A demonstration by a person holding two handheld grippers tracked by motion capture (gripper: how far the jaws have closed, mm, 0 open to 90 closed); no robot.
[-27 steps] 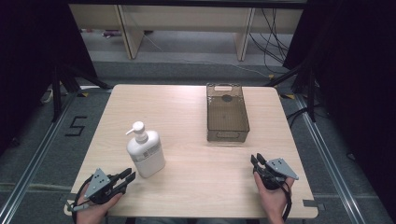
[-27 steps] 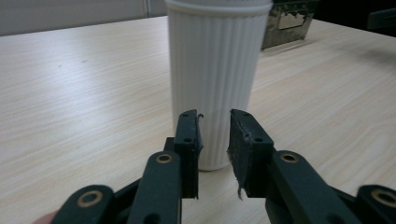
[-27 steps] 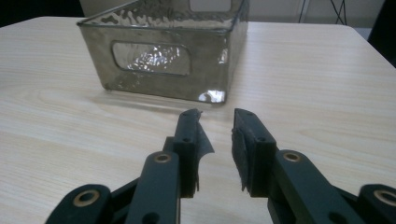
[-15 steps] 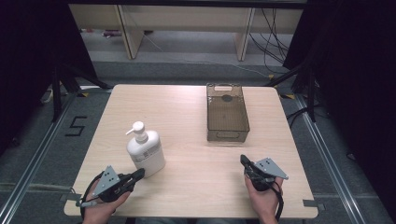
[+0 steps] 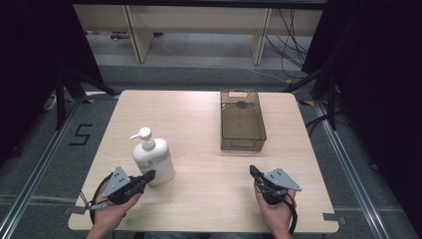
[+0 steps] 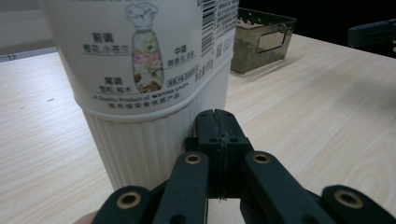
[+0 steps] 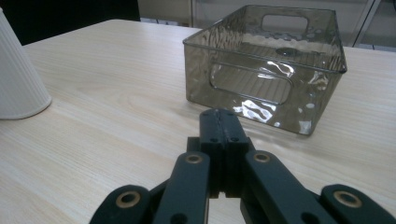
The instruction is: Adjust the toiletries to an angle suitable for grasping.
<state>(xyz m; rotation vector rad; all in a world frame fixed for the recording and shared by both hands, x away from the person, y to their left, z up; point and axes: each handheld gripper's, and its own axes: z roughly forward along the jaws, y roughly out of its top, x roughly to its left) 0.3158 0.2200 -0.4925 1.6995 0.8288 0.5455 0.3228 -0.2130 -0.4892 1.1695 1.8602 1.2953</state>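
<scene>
A light wooden table is seen across the middle of the high view, set on a grey floor with dark curtains at both sides and a shelf unit along the top edge. A smoked, see-through plastic bin with cut-out handles is placed in the upper right part of the tabletop, its long side running away from the camera; in the right gripper view the same bin is found in the upper right of the frame, a handle slot in its near end wall, nothing seen inside it. A white pump bottle is stood upright in the lower left part of the table in the high view, well apart from the bin. In the left gripper view the bottle's ribbed base and printed label are shown at the upper left, just beside the jaw tips; whether they touch cannot be told. The left gripper is held in a hand at the lower left of the high view, its tip at the foot of the bottle, and its jaws are pressed together on nothing. The right gripper is held at the lower right, below the bin and apart from it, and its jaws are likewise pressed together.
</scene>
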